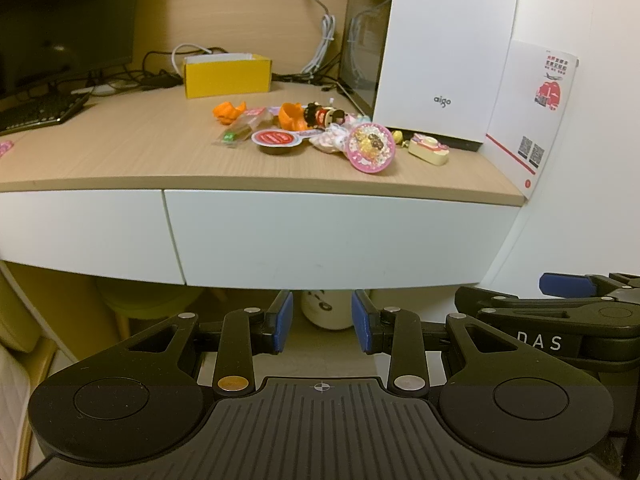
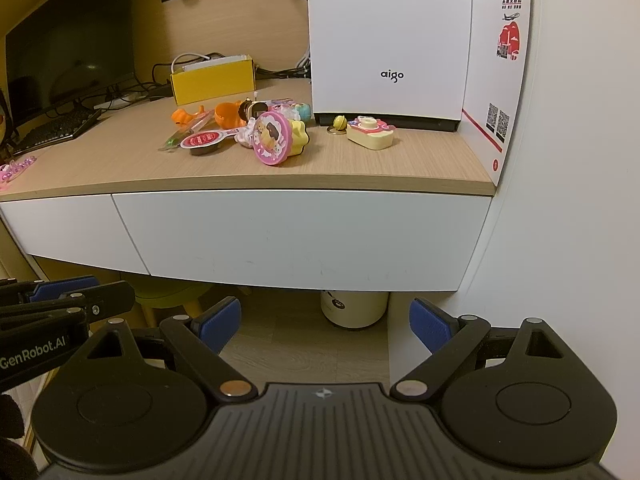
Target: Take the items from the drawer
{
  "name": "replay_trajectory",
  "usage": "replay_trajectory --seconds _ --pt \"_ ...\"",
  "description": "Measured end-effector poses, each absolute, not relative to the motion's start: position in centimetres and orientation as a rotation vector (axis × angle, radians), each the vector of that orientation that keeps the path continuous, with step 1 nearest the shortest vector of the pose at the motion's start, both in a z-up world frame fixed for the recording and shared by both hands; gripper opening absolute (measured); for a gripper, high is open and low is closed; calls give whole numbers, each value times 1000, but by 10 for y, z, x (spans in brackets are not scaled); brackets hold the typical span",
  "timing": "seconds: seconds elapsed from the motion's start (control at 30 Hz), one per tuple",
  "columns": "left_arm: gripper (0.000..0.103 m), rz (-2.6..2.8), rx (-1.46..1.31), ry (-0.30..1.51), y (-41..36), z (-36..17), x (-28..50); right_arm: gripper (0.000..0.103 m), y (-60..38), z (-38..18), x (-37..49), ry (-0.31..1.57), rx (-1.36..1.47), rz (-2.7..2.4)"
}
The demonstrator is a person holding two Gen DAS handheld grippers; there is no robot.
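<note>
Two hand-held grippers hang below a wall-side desk, neither holding anything: the left gripper (image 1: 322,326) has its blue pads (image 1: 283,322) parted by a modest gap, while the right gripper (image 2: 326,326) stands spread wide, its pads (image 2: 222,324) well apart. Each shows in the other's view — the right at the far right edge of the left camera, the left at the left edge of the right camera. Just above and ahead of both is the white drawer (image 2: 296,236), its front closed flush under the wooden desktop (image 2: 360,168), with a second white front (image 1: 80,228) to its left. On the desktop lies a cluster of small toys — a pink round case (image 2: 272,140), a cream toy camera (image 2: 370,132), orange pieces (image 1: 230,112) — before a white aigo box (image 2: 390,40), with a yellow box (image 1: 226,76) behind. A cream bin (image 2: 354,308) stands on the floor under the desk.
</note>
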State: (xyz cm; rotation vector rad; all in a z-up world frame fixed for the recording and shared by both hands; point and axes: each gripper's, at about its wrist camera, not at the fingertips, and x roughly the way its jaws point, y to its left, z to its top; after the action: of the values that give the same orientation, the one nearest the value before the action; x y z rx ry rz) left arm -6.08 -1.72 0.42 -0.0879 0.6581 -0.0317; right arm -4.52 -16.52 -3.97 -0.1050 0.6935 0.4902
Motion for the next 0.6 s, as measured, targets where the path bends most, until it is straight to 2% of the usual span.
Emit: replay_trajectory --seconds 0.23,0.27,0.37,0.5,0.6 --pt "36 -81 -117 670 -12 0 -57 92 -169 -40 -45 690 -90 480" --pt "34 -103 -115 672 -12 -1 -55 92 -170 -40 -43 697 -83 476" --pt "18 -164 -124 656 -9 -1 -52 92 -172 -39 -41 702 -71 453" --pt "15 -228 -241 641 3 -2 -48 92 -171 -36 -42 682 -90 445" --pt "15 -211 -221 665 8 -4 -41 92 -169 -33 -39 684 -80 468"
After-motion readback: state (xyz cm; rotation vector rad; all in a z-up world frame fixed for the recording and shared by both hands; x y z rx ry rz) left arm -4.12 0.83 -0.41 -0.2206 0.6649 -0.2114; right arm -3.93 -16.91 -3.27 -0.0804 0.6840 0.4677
